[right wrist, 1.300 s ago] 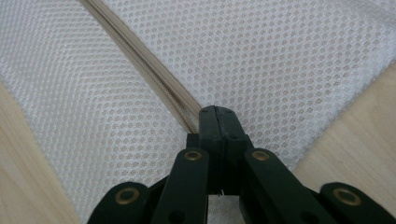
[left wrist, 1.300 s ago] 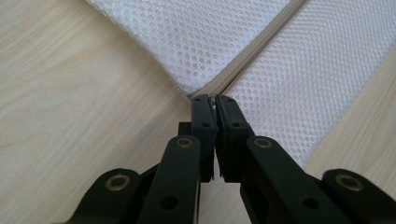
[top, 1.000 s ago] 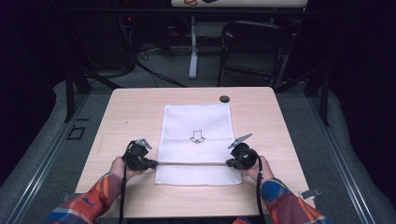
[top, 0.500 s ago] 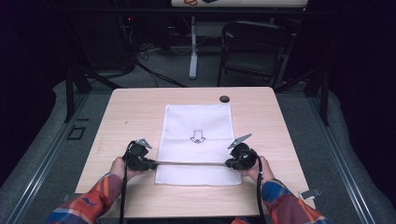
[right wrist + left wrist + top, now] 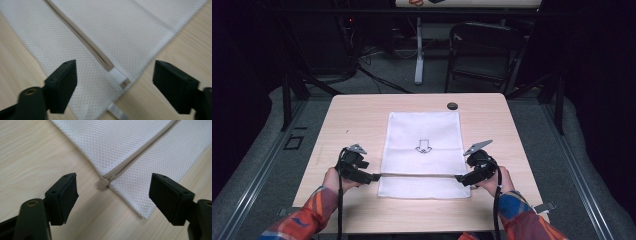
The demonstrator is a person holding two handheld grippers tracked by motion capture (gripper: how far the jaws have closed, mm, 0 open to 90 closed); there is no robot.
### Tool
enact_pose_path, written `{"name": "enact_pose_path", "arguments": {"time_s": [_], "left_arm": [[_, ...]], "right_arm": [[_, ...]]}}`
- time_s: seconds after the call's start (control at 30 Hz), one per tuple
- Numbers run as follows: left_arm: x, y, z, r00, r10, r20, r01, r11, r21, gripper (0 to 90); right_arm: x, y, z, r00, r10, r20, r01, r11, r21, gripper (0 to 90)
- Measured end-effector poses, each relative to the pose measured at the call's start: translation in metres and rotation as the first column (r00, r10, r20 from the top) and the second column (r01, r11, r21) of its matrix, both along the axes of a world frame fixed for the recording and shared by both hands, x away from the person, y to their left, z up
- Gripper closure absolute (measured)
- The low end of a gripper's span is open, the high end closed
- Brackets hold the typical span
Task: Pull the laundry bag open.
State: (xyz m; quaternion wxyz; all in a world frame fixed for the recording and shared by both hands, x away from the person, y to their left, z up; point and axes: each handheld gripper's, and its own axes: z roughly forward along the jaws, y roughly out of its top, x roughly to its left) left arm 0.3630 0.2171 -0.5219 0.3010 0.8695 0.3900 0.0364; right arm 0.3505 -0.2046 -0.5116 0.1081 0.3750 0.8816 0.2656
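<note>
Two grippers at white mesh bag flat on table, left gripper beside zipper end, right gripper opposite, jaws just opened, spread wide, nothing pinched between.

Black fingers – square pads, brass-ringed pivot holes; grey top plates; black cables; sleeves seemingly orange-blue plaid.

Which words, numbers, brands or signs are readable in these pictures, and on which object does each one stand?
No readable words, numbers or brand names.
Sign without letters: an outlined arrow pointing toward the person, printed on the white mesh bag.
Red marks on the white board at the far top edge: too small and cut off to read.
</note>
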Motion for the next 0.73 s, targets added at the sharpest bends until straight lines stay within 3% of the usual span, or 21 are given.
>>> {"name": "enact_pose_path", "arguments": {"time_s": [0.03,0.07,0.17,0.4,0.53,0.63,0.73], "left_arm": [[-0.002,0.003,0.002,0.9999,0.006,0.012,-0.006,1.0000,0.002,16.8],[-0.004,0.005,0.004,0.9994,0.026,0.024,-0.026,0.9996,0.008,16.4],[-0.010,0.015,0.009,0.9978,0.058,0.032,-0.058,0.9983,-0.010,14.8],[-0.021,0.035,0.013,0.9918,0.108,0.067,-0.111,0.9931,0.038,9.4],[-0.017,0.040,0.009,0.9909,0.123,0.054,-0.126,0.9902,0.060,6.3],[-0.012,0.041,0.002,0.9913,0.124,0.043,-0.128,0.9882,0.085,3.7],[-0.007,0.045,-0.006,0.9917,0.128,0.012,-0.129,0.9869,0.098,0.0]], "right_arm": [[-0.002,-0.002,0.000,0.9995,-0.028,0.013,0.028,0.999,0.017,12.1],[-0.002,-0.009,0.003,0.9997,-0.020,0.016,0.020,1.000,0.000,10.3],[-0.007,-0.025,0.007,0.9970,-0.077,0.012,0.077,0.997,-0.015,4.2],[-0.019,-0.071,0.001,0.9775,-0.211,0.005,0.211,0.977,-0.008,0.0],[-0.023,-0.088,-0.005,0.9688,-0.248,-0.001,0.248,0.969,-0.013,0.0],[-0.020,-0.090,-0.009,0.9676,-0.252,-0.010,0.252,0.968,-0.005,0.0],[-0.018,-0.088,-0.013,0.9687,-0.248,0.005,0.248,0.968,-0.034,0.0]]}}
